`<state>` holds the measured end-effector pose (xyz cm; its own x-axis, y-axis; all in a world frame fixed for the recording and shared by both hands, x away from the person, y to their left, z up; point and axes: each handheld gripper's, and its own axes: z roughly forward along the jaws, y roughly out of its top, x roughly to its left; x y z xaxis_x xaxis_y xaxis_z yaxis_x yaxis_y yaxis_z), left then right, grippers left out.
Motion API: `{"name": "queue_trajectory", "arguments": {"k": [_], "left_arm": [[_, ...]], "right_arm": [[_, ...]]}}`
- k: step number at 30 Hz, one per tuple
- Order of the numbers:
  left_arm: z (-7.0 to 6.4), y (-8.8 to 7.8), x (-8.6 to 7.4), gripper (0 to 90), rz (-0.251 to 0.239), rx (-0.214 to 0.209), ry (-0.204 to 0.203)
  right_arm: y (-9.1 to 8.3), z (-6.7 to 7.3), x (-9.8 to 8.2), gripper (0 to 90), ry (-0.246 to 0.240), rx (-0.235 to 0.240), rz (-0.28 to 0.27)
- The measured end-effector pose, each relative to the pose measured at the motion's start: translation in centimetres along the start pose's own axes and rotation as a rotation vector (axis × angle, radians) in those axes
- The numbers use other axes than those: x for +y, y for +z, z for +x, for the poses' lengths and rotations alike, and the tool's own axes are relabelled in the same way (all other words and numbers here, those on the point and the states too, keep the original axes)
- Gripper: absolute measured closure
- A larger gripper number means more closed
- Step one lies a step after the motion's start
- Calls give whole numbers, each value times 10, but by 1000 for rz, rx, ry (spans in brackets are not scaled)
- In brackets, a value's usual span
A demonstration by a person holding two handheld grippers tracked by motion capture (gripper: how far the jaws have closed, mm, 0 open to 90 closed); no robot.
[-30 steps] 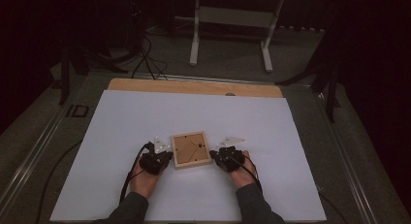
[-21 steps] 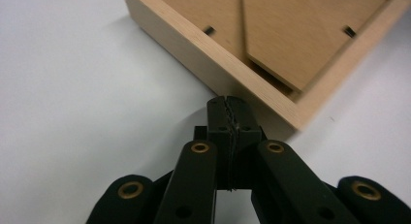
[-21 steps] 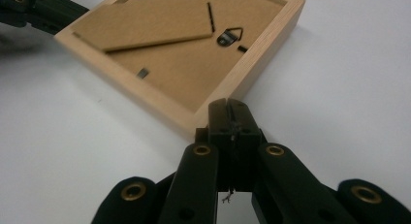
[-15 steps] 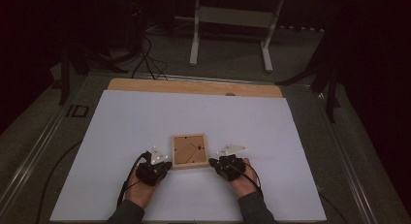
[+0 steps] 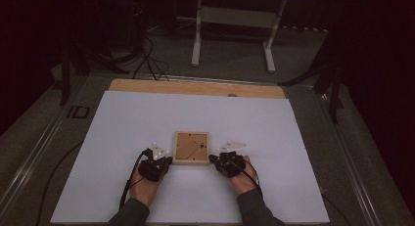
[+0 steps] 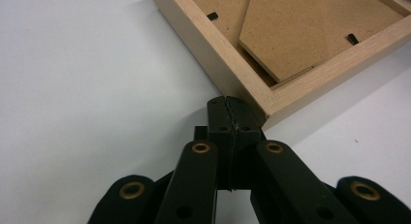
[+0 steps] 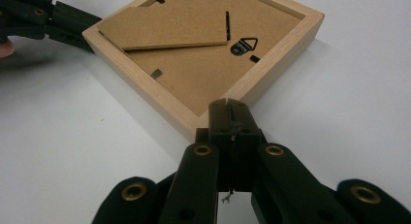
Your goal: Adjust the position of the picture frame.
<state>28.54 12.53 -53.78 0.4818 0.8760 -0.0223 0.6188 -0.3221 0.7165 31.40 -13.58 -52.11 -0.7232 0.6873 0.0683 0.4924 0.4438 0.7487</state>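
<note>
- The person's forearms come in at the near edge of the counter, which is covered by a white sheet; a hand holds each gripper just short of the frame.
- The frame, a square of pale wood, lies flat and back side up near the middle of the sheet, a little toward the near edge.
- Left gripper: jaws pressed together with nothing between them. Its tip sits at the frame's near left corner, touching it or just short of it; which, I cannot tell.
- Right gripper: jaws likewise together and empty. Its tip is at the frame's near right corner, seemingly against the wood.
- Inside the frame, a brown backing board sits in the recess with a small metal hanger and small black tabs along its edges.
- A loose stand flap lies tilted on the board, one corner riding over the frame's rim.
- Nothing stands between either gripper and the frame; the sheet around the frame is bare.
- Beyond the frame, a strip of bare wood shows at the counter's far edge.
- Farther off, on the floor behind the counter, stand white table legs and dark cables.
</note>
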Motion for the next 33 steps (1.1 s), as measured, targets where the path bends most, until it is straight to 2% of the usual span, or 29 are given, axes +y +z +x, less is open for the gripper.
{"name": "queue_trajectory", "arguments": {"k": [3, 8, 20, 27, 33], "left_arm": [[1, 2, 2, 899, -4, 13, -12], [2, 4, 3, 899, -9, 15, -20], [4, 5, 4, 899, -12, 0, 5], [0, 7, 4, 898, -18, -13, 21], [2, 7, 3, 894, -27, -16, 29]], "right_arm": [[3, -4, 2, 900, -5, 6, -1], [9, -11, 6, 900, 22, 6, -9], [9, -11, 6, 900, 25, -3, -6], [8, -14, 5, 900, 40, -25, -11], [8, -14, 5, 898, 28, -29, -14]]}}
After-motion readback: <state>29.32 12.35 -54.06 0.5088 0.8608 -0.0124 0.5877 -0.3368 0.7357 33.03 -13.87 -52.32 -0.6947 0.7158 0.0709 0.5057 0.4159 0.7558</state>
